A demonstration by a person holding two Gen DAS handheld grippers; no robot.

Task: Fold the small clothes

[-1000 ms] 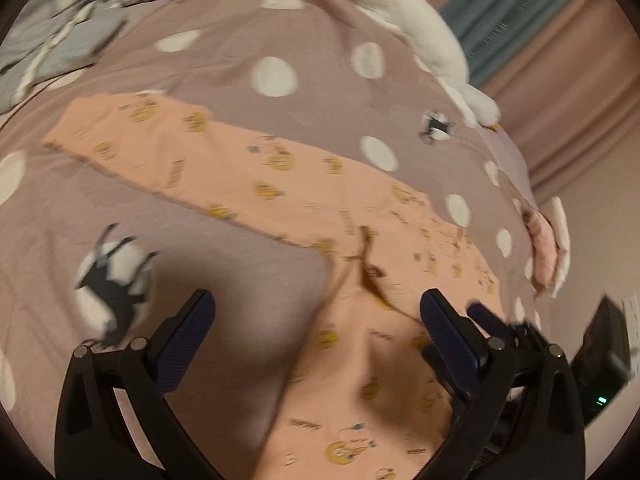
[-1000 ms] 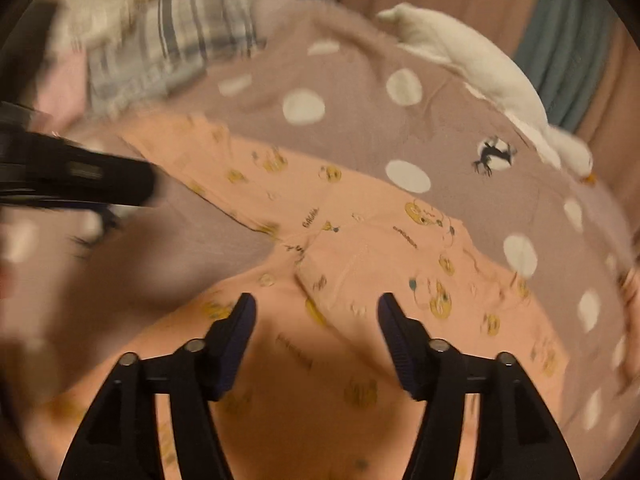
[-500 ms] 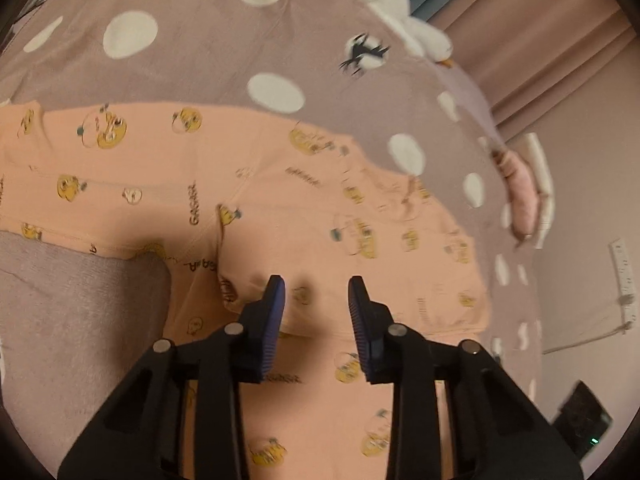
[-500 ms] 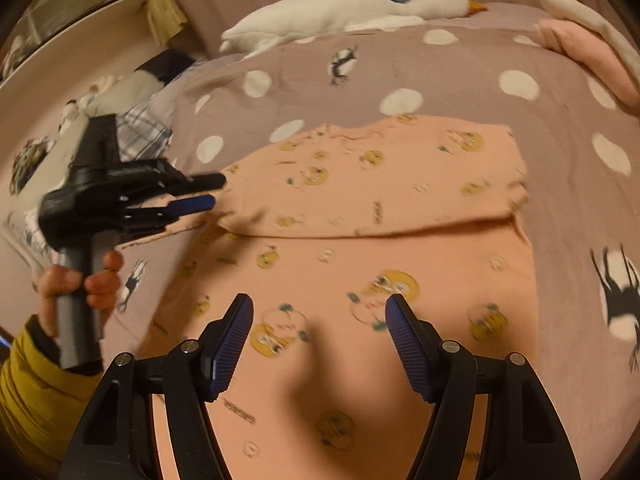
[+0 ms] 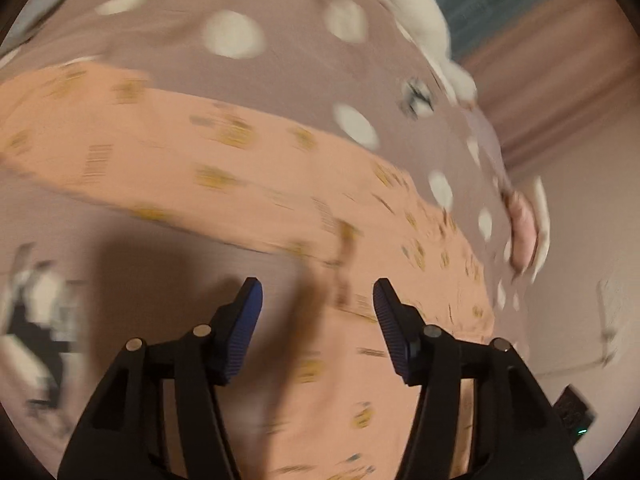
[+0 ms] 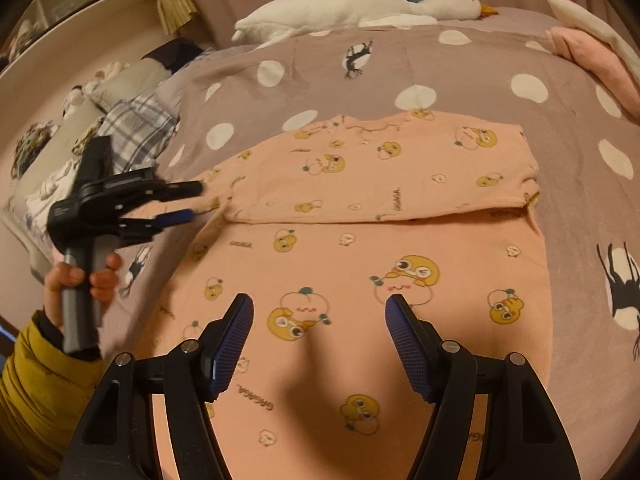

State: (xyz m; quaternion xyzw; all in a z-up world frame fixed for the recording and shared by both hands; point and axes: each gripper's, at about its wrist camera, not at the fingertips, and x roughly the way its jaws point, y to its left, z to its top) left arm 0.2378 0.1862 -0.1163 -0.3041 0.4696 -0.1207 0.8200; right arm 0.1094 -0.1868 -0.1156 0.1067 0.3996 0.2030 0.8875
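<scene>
A small peach garment with yellow cartoon prints (image 6: 360, 240) lies flat on the bed, its far part folded over toward me into a band (image 6: 380, 168). My right gripper (image 6: 319, 332) is open and empty just above its near part. My left gripper (image 5: 318, 312) is open and empty above the garment's left edge, where one long sleeve (image 5: 160, 148) stretches away; this view is motion-blurred. The left gripper also shows in the right wrist view (image 6: 184, 202), held at the folded band's left end.
The bed has a mauve cover with white dots (image 6: 440, 68). A white goose plush (image 6: 360, 6) lies along the far edge. A pink and white folded pile (image 6: 592, 52) sits at the far right. Plaid and other clothes (image 6: 132, 128) lie at the left.
My left gripper has opened wide and pulled back left off the folded band, now over the sleeve side. The right gripper stays open and has barely shifted.
</scene>
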